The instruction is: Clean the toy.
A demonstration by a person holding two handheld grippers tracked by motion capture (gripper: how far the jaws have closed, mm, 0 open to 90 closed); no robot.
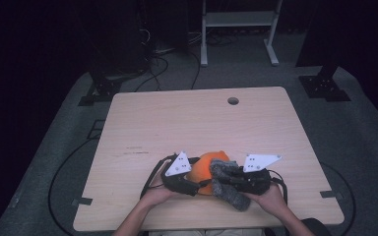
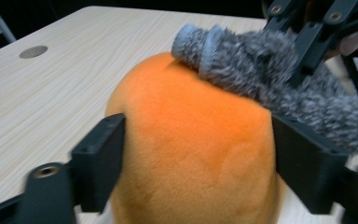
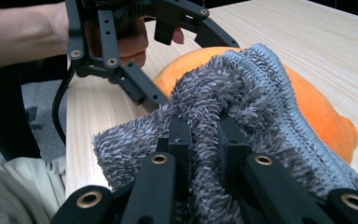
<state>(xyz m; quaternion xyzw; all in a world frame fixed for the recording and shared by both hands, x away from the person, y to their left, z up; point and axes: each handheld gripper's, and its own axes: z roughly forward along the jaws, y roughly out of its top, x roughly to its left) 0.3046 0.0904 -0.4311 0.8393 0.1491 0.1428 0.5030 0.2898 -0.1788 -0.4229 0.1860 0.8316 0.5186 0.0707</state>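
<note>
A rounded orange plush form (image 1: 203, 167) lies near the table's front edge, with a fuzzy grey sock (image 1: 230, 191) draped over its right side. In the left gripper view the two jaws of my left gripper (image 2: 196, 154) press on both flanks of the orange form (image 2: 191, 140), and the sock (image 2: 261, 70) rests on its top. My right gripper (image 3: 205, 135) is shut on a bunched fold of the grey sock (image 3: 242, 88), whose ribbed cuff curves over the orange form (image 3: 317, 112). In the high view my left gripper (image 1: 199, 183) and my right gripper (image 1: 222, 180) face each other across the pair.
The light wooden table (image 1: 192, 118) has a round cable hole (image 1: 233, 101) near its back edge. A white metal stand (image 1: 238, 19) and loose cables are on the floor behind it. The person's forearms come in at the bottom edge.
</note>
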